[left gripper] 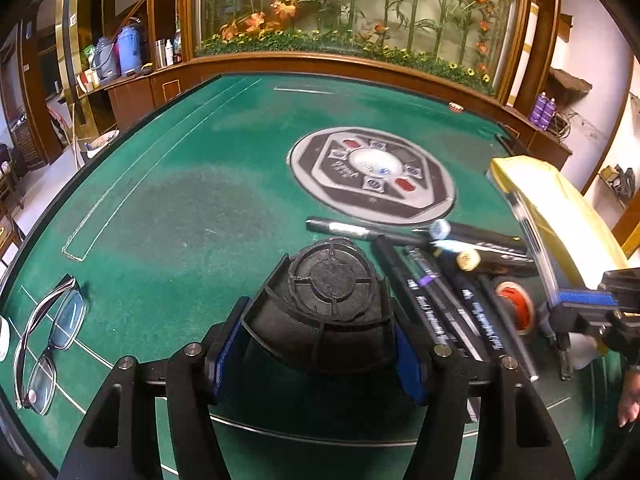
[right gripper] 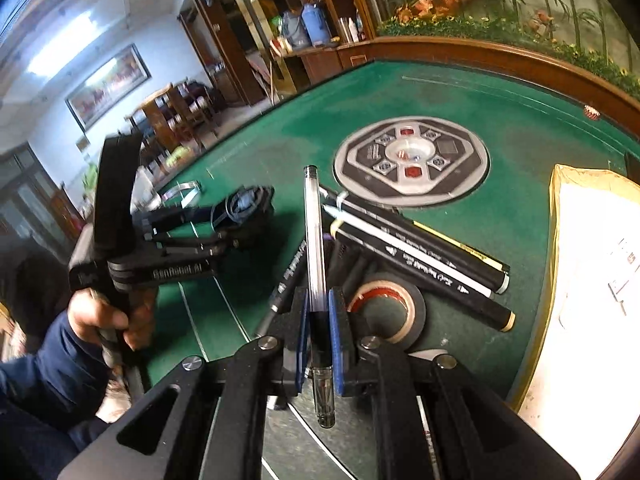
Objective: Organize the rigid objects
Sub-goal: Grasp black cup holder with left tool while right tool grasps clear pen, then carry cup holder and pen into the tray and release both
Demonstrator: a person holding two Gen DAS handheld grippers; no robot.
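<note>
My left gripper [left gripper: 320, 344] is shut on a black round pen holder [left gripper: 328, 280], which is tipped so its ribbed bottom faces the camera. In the right wrist view that holder [right gripper: 244, 208] hangs on its side above the felt, left of the pile. My right gripper [right gripper: 320, 320] is shut on a clear ballpoint pen [right gripper: 314, 240] that points away up the frame. From the left wrist view the same pen [left gripper: 532, 248] stands steeply in the right gripper [left gripper: 586, 300]. Several black markers [left gripper: 432, 292] lie in a loose pile on the green felt.
A tape roll with a red core [right gripper: 386, 308] lies beside the markers. A yellow envelope [right gripper: 592, 264] lies at the right. Folded glasses [left gripper: 52, 332] rest at the left edge. The table's round centre panel [left gripper: 372, 174] is beyond the pile. A hand in a blue sleeve [right gripper: 104, 320] holds the left gripper.
</note>
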